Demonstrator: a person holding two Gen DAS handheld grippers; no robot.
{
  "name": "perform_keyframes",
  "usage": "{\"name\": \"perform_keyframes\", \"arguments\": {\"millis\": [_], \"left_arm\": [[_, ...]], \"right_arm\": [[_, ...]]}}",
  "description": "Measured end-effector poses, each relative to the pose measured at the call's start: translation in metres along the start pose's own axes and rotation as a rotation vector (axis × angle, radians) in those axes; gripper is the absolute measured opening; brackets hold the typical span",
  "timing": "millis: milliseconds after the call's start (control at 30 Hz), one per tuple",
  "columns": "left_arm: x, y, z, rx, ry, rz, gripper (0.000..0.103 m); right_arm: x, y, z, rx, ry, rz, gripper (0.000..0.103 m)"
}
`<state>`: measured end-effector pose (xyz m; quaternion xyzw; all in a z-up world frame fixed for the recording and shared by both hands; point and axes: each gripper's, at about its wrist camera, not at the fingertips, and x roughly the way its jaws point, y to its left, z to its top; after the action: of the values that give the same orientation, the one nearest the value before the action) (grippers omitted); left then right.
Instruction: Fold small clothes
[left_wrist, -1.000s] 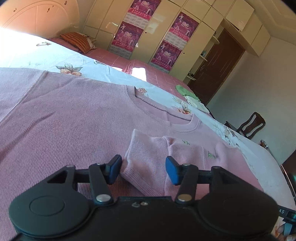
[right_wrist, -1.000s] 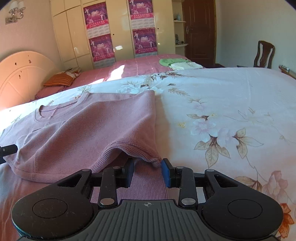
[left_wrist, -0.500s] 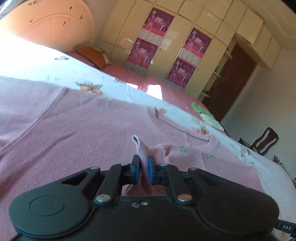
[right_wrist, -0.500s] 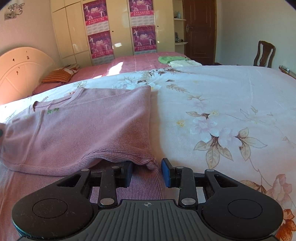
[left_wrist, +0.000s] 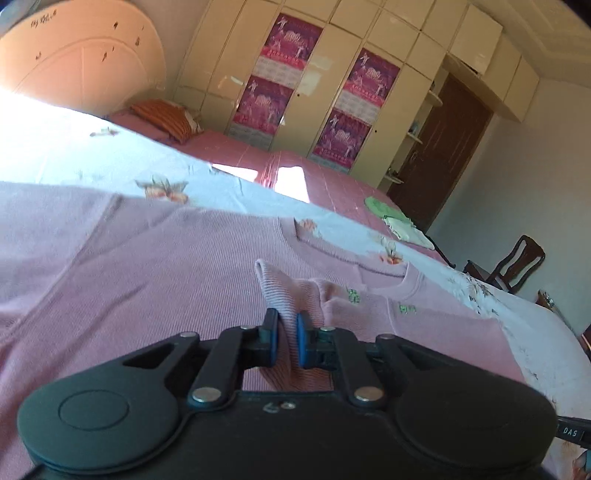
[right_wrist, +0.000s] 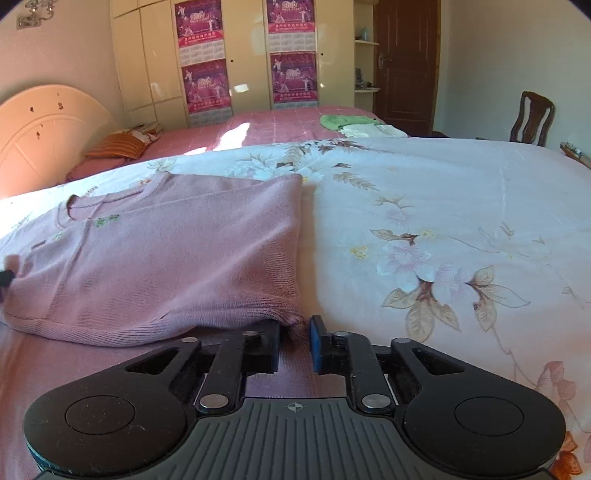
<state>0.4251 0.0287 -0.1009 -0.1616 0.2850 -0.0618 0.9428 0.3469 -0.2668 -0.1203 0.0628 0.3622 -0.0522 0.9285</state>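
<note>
A pink ribbed sweater (left_wrist: 155, 266) lies on the floral bedsheet (right_wrist: 443, 206), with its right side folded over the body (right_wrist: 177, 251). My left gripper (left_wrist: 283, 341) is shut on the ribbed sleeve cuff (left_wrist: 275, 291), which stands up between the blue pads. My right gripper (right_wrist: 294, 341) holds its jaws narrowly apart around the lower corner of the folded layer (right_wrist: 295, 319); the cloth corner sits between the pads. The left gripper's tip shows at the left edge of the right wrist view (right_wrist: 5, 275).
A second bed with a pink cover (right_wrist: 280, 122) lies behind, carrying folded green and white clothes (right_wrist: 354, 123) and a striped pillow (left_wrist: 164, 116). Wardrobes with posters (right_wrist: 205, 62), a brown door (right_wrist: 404, 59) and a wooden chair (right_wrist: 532, 118) stand beyond.
My left gripper closed on the sleeve cuff and lifted it slightly. My right gripper carried the folded edge further left over the sweater, still around its corner.
</note>
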Motion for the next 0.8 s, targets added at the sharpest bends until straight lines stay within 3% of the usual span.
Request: {"name": "perform_keyframes", "arguments": {"millis": [100,267,300,367,600,700,800], "left_arm": [[0.003,-0.003,-0.002,0.051,0.045,0.010,0.010],[0.013,0.007,-0.011,0.018,0.088,0.006,0.010],[0.013,0.007,-0.011,0.016,0.087,0.008,0.010],[0.013,0.008,-0.011,0.014,0.087,0.007,0.010],[0.015,0.017,-0.009,0.031,0.100,-0.015,0.019],[0.017,0.014,-0.004,0.066,0.110,-0.029,0.011],[0.016,0.008,0.007,0.091,0.081,-0.039,0.010]], "right_arm": [[-0.015,-0.007,0.000,-0.014,0.006,0.009,0.019],[-0.039,0.006,0.013,-0.038,-0.104,0.106,0.019],[-0.032,0.010,0.016,-0.043,-0.094,0.111,0.019],[-0.002,0.014,0.014,-0.063,0.030,0.087,0.019],[0.008,0.012,0.010,-0.087,0.057,0.106,0.018],[0.009,0.011,0.008,-0.088,0.052,0.111,0.018],[0.007,0.008,0.009,-0.060,0.048,0.117,0.018]]}}
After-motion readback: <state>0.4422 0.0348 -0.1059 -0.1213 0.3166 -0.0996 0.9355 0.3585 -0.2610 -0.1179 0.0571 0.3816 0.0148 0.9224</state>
